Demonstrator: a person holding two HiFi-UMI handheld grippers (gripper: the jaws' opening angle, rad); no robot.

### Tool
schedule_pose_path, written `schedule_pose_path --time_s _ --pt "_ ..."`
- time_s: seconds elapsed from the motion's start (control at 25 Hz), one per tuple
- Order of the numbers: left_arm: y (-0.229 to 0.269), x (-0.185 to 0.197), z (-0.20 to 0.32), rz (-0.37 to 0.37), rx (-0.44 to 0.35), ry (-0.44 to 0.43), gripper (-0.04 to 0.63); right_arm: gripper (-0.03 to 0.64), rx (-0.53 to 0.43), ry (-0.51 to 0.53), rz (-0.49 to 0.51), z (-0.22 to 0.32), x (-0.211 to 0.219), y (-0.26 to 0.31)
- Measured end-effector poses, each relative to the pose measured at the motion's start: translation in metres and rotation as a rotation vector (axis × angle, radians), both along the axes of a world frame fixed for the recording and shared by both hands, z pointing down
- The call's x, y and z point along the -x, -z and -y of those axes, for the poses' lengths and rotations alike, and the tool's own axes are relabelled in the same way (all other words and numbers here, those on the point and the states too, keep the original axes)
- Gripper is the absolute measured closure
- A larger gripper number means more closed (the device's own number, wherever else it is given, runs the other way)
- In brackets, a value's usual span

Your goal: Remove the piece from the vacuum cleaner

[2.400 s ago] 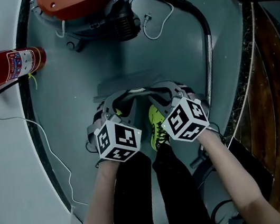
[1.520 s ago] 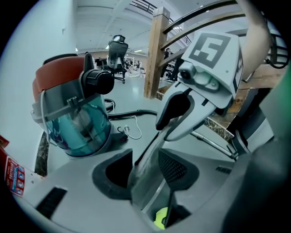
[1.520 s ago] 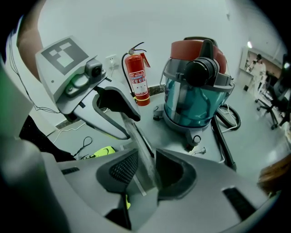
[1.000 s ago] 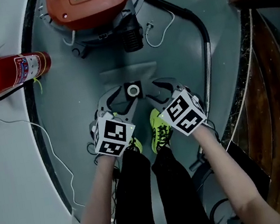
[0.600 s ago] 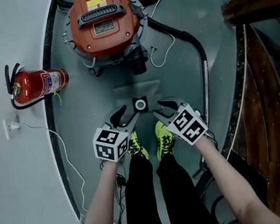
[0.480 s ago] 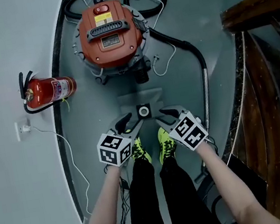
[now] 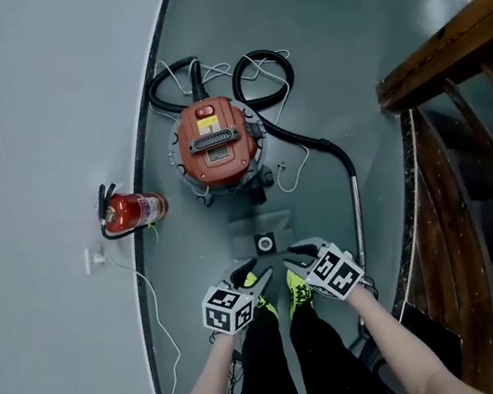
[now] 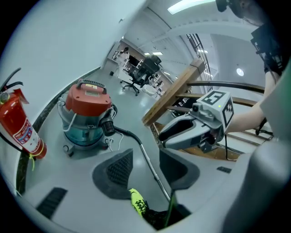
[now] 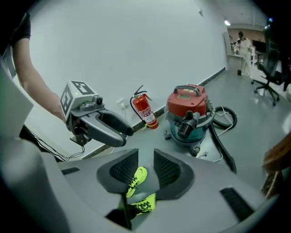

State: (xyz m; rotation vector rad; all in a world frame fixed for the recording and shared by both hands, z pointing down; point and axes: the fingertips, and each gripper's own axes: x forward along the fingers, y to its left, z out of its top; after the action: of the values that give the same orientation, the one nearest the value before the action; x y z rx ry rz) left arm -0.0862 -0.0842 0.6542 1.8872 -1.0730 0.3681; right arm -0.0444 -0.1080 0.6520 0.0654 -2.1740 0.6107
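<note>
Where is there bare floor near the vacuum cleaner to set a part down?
Widest bare floor lies right of the hose, up to the wooden stair rail. A smaller patch sits between the grey floor nozzle and the metal wand. Crowded: coiled hose and cords behind the vacuum cleaner, and by the fire extinguisher.

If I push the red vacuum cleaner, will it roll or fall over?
Probably rolls: the vacuum cleaner seems to sit on small wheels. Its squat, wide body looks hard to tip. The black hose might tug it back.
</note>
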Motion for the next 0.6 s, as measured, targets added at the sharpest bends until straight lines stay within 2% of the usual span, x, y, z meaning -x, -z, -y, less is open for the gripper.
schedule_pose_path --time_s 0.28,0.6 --pt "0.055 0.002 0.017 -0.012 -0.029 0.070 0.405 0.500 -0.020 -0.015 0.025 0.009 0.000 0.049" --pt "0.109 -0.003 0.017 -0.009 -0.037 0.059 0.405 0.499 -0.036 -0.005 0.050 0.013 0.003 0.100"
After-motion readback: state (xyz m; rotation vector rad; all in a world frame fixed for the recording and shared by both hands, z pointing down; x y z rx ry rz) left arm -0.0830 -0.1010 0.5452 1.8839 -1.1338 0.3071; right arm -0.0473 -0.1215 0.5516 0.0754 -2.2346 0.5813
